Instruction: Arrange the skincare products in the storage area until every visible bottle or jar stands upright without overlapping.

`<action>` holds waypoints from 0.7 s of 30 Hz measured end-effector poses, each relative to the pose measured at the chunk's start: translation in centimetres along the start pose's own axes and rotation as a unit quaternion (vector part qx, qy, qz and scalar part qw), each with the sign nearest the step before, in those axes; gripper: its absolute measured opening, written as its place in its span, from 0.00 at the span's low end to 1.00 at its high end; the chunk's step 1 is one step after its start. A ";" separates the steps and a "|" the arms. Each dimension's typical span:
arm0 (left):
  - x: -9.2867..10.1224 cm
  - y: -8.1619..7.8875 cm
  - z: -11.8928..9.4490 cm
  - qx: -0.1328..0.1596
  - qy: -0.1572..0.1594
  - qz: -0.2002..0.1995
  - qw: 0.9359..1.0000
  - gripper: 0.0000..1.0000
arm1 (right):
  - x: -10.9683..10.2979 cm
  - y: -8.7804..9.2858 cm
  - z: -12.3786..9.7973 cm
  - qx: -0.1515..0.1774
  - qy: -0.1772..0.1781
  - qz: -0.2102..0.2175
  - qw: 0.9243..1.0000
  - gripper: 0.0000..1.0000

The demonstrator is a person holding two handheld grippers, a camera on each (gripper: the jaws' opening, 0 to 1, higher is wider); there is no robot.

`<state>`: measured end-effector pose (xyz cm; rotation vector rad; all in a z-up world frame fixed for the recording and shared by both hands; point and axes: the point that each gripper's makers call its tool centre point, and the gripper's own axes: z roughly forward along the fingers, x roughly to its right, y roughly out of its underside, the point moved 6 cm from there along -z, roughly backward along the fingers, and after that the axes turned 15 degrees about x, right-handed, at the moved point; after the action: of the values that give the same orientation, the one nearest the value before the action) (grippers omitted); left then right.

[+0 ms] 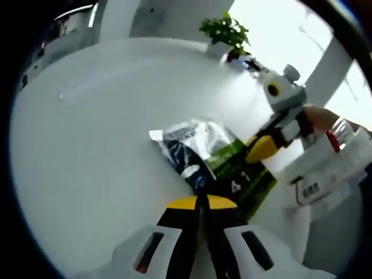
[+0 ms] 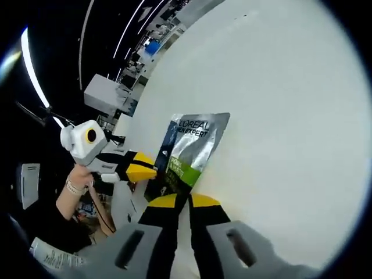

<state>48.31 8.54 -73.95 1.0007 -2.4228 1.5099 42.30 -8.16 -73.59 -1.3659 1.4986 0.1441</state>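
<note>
sachet (image 1: 215, 160) flat on table (image 1: 87, 145), plant (image 1: 225, 30) behind

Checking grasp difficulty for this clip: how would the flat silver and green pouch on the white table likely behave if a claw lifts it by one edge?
The pouch looks like thin foil film lying flat on the table, so it would probably sag and bend rather than stay stiff. Its glossy, crinkled surface suggests it may slip between pads. It seems light and unlikely to roll.
</note>
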 end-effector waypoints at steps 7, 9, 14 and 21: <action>0.3 0.5 -0.8 0.039 0.023 -0.081 0.996 0.00 | -1.7 -0.9 -0.9 0.030 -0.070 0.030 0.997 0.01; 0.3 0.6 -0.9 0.047 0.034 -0.095 0.994 0.02 | -2.1 -1.3 -1.1 0.044 -0.097 0.040 0.994 0.01; 0.9 0.1 -1.4 0.072 0.063 -0.109 0.989 0.16 | -3.0 -2.5 -2.0 0.070 -0.133 0.035 0.988 0.01; 2.0 -2.0 -1.5 0.127 0.112 -0.133 0.977 0.26 | -4.4 -3.2 -2.9 0.072 -0.168 0.009 0.983 0.01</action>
<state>47.55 8.28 -70.86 1.0819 -1.8944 1.7533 42.15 -8.26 -67.44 -1.1469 1.2146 0.2597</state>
